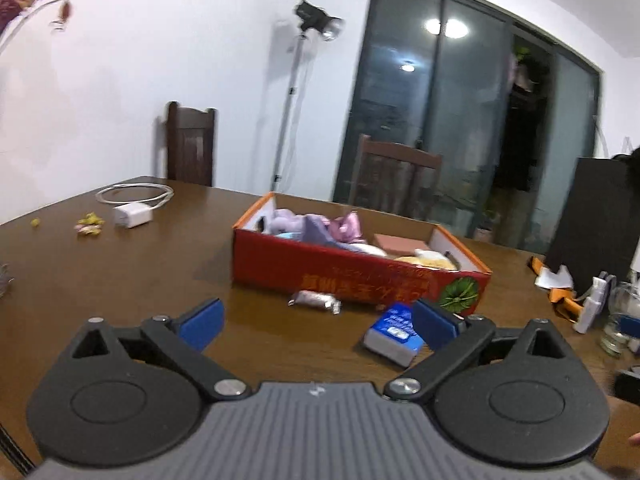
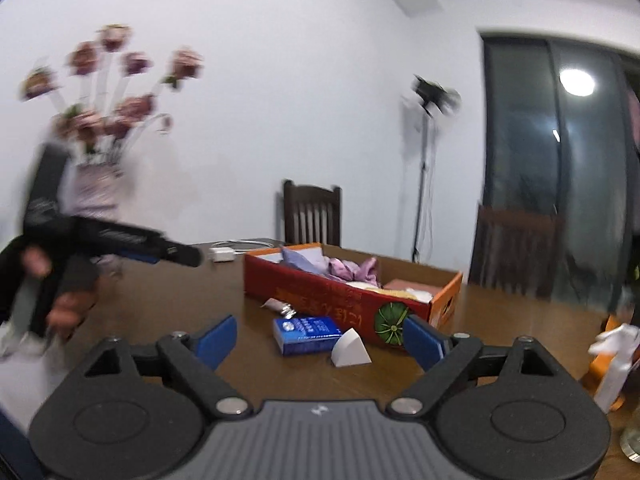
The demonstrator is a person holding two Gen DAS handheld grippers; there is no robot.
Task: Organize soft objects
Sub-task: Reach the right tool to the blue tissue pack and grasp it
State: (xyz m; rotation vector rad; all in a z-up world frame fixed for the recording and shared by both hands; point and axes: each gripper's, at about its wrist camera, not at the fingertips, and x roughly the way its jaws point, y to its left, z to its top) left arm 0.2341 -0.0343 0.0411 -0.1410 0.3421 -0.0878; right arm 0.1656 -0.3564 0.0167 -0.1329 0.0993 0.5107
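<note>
A red cardboard box (image 1: 352,276) (image 2: 320,292) stands open on the brown table (image 1: 120,280). Purple and pink cloths (image 1: 320,226) (image 2: 352,270), a pink block (image 1: 400,244) and a yellow soft thing (image 1: 428,260) lie in it. In front of the box lie a crumpled tube (image 1: 316,300) (image 2: 280,306), a blue carton (image 1: 394,332) (image 2: 308,334) and a white wedge sponge (image 2: 350,350). My left gripper (image 1: 318,322) is open and holds nothing. My right gripper (image 2: 320,340) is open too, short of the carton and the sponge.
A white charger with its cable (image 1: 132,216) lies far left, near small scraps (image 1: 90,224). Bottles and a glass jar (image 1: 620,320) crowd the right edge. A vase of flowers (image 2: 100,192) stands at the left. A hand (image 2: 36,260) is blurred there. Chairs (image 1: 396,180) stand behind the table.
</note>
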